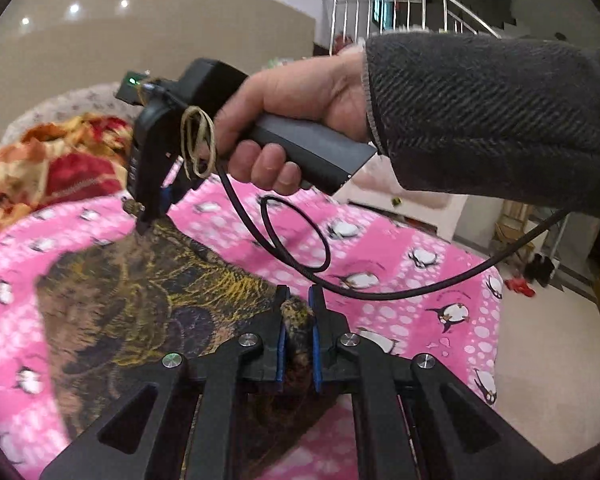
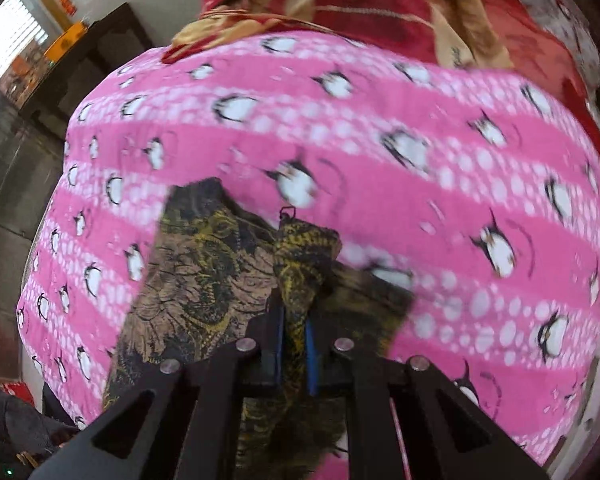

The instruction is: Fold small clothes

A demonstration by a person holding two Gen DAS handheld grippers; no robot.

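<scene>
A small brown garment with black and yellow print (image 1: 140, 300) lies on a pink penguin-print bedspread (image 1: 400, 248). My left gripper (image 1: 298, 304) is shut on a bunched edge of it at the near side. My right gripper (image 1: 150, 222), held in a hand with a grey sleeve, pinches the garment's far corner in the left wrist view. In the right wrist view the right gripper (image 2: 294, 312) is shut on a raised fold of the garment (image 2: 204, 280), which spreads left over the bedspread (image 2: 420, 184).
A red and gold crumpled cloth (image 1: 52, 160) lies at the far end of the bed, and shows in the right wrist view (image 2: 380, 4). A black cable (image 1: 300, 240) loops above the bedspread. Tiled floor (image 1: 548, 360) and a staircase railing (image 1: 400, 4) lie to the right.
</scene>
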